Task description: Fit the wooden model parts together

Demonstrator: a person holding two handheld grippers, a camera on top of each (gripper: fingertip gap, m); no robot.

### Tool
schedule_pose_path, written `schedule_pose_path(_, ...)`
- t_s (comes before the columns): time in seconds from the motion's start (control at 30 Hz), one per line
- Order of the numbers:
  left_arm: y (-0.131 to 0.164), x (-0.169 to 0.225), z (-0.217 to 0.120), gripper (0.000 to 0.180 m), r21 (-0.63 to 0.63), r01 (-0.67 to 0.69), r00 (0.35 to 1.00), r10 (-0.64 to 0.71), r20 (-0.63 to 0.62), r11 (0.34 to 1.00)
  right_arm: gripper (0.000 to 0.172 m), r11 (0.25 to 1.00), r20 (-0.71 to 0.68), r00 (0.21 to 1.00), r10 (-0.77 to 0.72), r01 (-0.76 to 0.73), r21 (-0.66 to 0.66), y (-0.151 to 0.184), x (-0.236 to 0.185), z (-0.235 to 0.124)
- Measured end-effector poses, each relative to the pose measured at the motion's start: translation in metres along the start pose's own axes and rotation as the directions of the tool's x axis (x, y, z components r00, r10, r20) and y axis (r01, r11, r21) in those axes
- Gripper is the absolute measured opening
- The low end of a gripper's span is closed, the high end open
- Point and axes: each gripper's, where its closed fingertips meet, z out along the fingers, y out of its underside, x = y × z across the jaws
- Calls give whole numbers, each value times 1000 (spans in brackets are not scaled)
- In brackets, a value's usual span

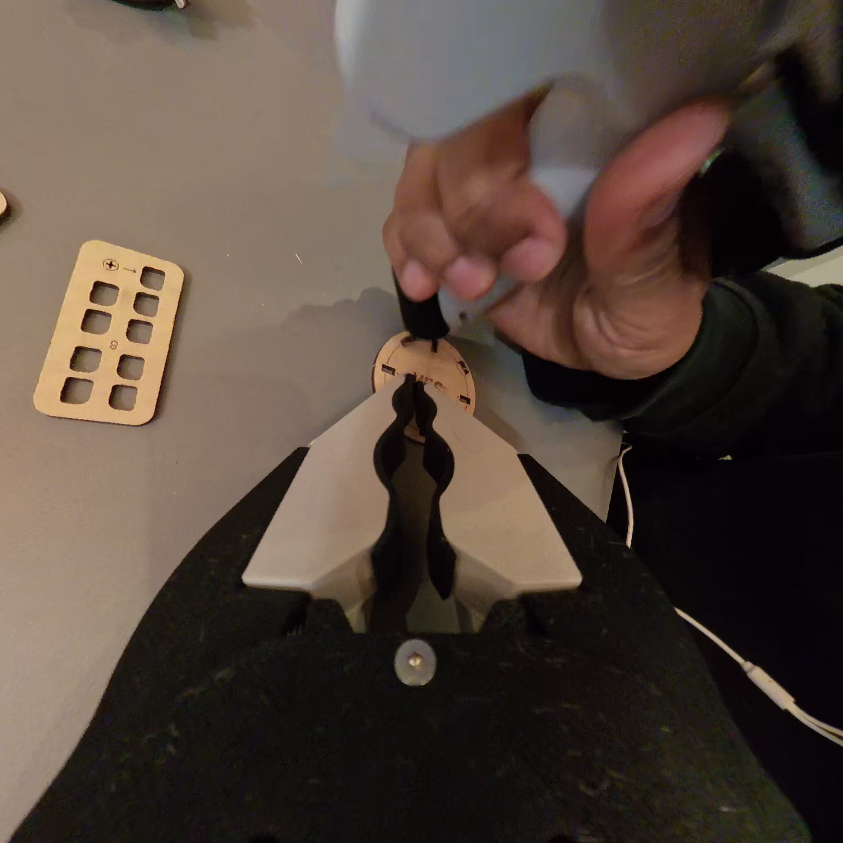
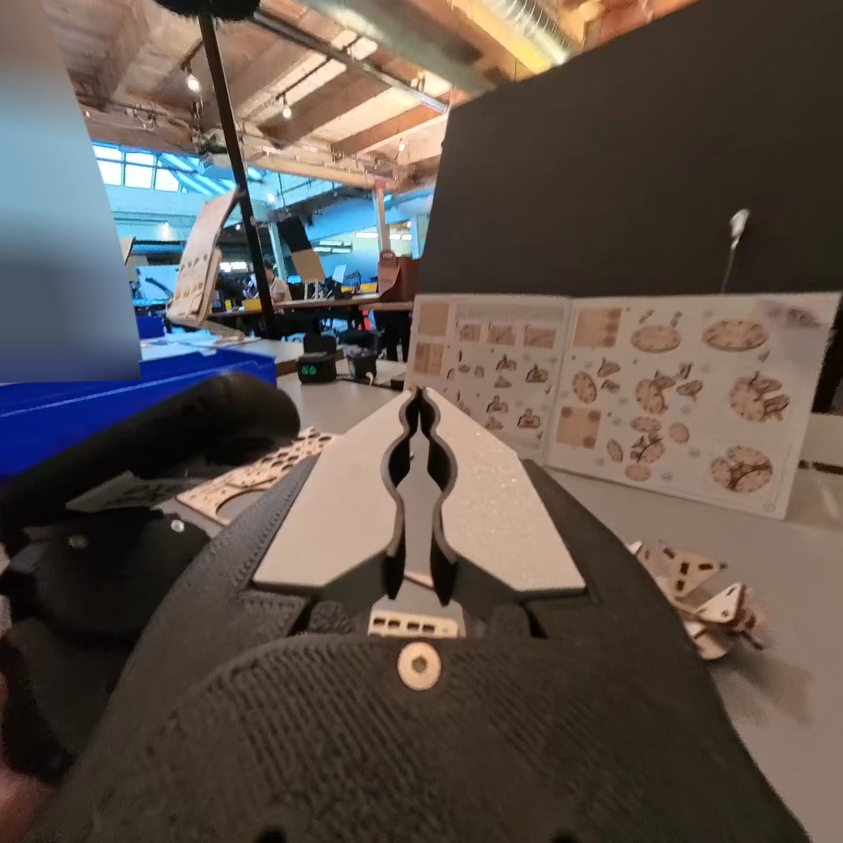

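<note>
Grey table (image 1: 228, 159), left hand-held gripper (image 1: 413, 387) seemingly pinching round slotted wooden disc (image 1: 424, 369), right hand-held gripper (image 2: 419, 392) pressed together.

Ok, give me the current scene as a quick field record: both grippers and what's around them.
left gripper: shut, tips over the near part of a round slotted wooden disc; contact unclear
disc: flat on the grey table
hand: just beyond the disc, a black part under its fingers at the disc's far edge
wooden card: ten holes, flat, left of the disc
right gripper: shut, nothing between the fingers, raised, pointing at the open booklet
near right gripper: loose wooden pieces to its right, blue bin to its left
</note>
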Motion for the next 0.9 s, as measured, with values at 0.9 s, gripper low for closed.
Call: schedule_pose_path(0.9, 0, 0, 0, 0, -1, 6, 1000, -6, -5, 1000, 0, 999, 19, 1000, -22, 21, 26, -2, -4, 2)
